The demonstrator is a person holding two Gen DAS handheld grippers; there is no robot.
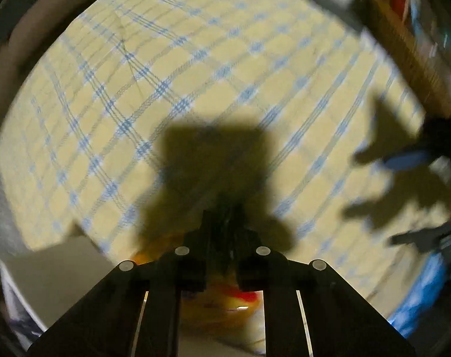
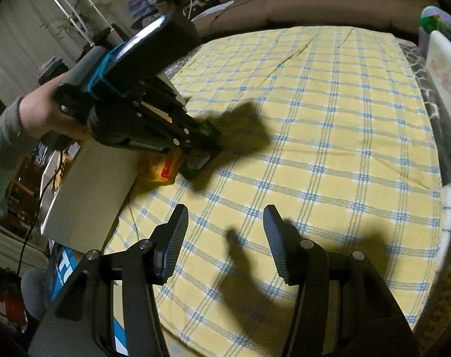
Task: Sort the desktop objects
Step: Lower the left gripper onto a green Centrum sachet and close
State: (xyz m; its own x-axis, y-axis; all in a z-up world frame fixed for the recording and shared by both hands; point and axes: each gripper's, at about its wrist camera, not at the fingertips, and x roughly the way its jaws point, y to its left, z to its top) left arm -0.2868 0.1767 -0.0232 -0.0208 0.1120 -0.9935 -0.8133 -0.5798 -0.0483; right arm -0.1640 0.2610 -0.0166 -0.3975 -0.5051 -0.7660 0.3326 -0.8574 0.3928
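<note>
The left tool (image 2: 200, 160) points down at the checked cloth (image 2: 329, 136) on the counter, its fingers drawn fully together at a yellow toy with a red patch (image 2: 163, 172); whether they truly grip it I cannot tell. The toy lies on the cloth, touching the white box (image 2: 88, 199). The right tool (image 2: 225, 238) hangs empty and half spread, nearer me than the toy. Sorting looks barely begun: the toy is not yet lifted, and the cloth beyond it lies bare.
</note>
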